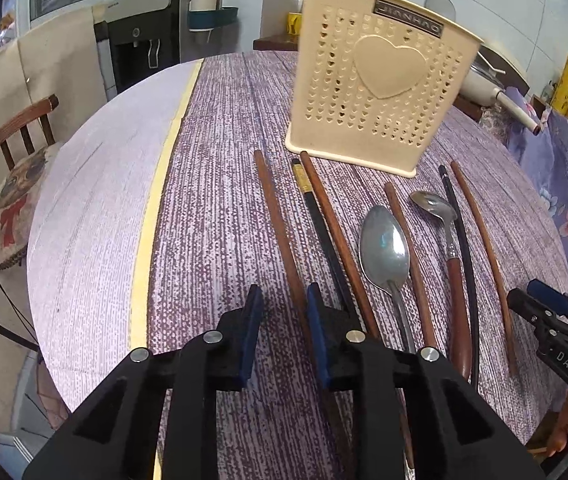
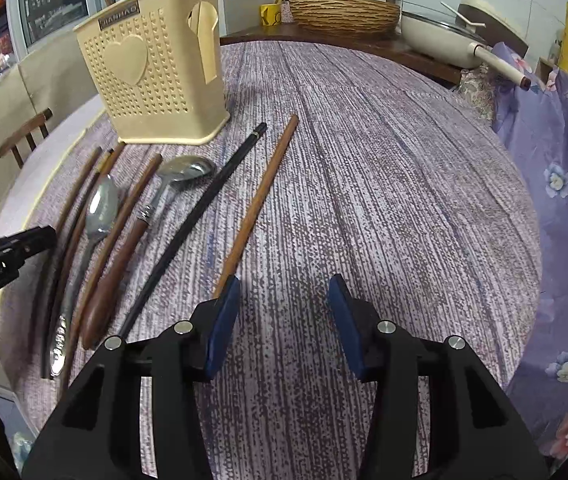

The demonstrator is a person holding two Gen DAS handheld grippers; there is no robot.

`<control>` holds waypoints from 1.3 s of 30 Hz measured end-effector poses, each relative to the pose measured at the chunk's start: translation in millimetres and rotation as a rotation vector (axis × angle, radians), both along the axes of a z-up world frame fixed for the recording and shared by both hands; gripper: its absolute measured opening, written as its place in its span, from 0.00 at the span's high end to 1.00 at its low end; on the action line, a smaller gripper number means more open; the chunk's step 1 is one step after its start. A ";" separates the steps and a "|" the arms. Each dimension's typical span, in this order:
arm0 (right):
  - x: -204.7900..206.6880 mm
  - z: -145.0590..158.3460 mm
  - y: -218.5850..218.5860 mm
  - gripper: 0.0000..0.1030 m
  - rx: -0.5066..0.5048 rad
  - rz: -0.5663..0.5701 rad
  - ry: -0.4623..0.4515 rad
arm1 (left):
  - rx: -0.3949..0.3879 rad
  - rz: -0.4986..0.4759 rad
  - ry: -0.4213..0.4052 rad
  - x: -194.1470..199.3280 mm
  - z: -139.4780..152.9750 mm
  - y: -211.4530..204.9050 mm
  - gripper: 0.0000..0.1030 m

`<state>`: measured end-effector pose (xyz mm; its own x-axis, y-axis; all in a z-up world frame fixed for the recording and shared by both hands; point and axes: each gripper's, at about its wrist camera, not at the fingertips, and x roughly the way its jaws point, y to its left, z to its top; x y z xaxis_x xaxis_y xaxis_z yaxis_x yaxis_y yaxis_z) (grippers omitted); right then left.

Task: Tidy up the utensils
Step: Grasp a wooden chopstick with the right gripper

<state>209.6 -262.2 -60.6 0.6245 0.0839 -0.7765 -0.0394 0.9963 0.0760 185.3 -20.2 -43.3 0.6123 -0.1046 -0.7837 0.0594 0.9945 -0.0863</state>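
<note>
Purple tablecloth under down-tilted left gripper

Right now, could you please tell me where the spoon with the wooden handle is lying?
In the right wrist view the wooden-handled spoon lies left of centre on the purple tablecloth, between a brown chopstick and the black chopstick, below the cream utensil holder.

A cream plastic utensil holder with heart-shaped holes and a raised heart stands upright on the bench. In front of it lie the utensils, roughly side by side: brown wooden chopsticks, black chopsticks, a large steel spoon bowl up, and a smaller wooden-handled spoon.
</note>
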 end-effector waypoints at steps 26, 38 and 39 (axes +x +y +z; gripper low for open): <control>97.0 14.7 7.9 0.57 0.031 -0.086 -0.033 | 0.039 0.072 -0.023 61.7 14.9 8.4 0.70; 126.7 -0.7 9.0 0.69 0.005 -0.122 -0.007 | 0.078 0.124 -0.013 80.6 -1.0 6.9 0.74; 129.6 -0.8 9.2 0.71 -0.005 -0.127 -0.007 | 0.083 0.125 -0.012 82.4 -0.9 6.3 0.75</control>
<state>339.2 -253.1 -61.5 0.6354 0.0004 -0.7721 0.0863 0.9937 0.0715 267.7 -13.9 -44.1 0.6258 0.0376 -0.7791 -0.0646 0.9979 -0.0037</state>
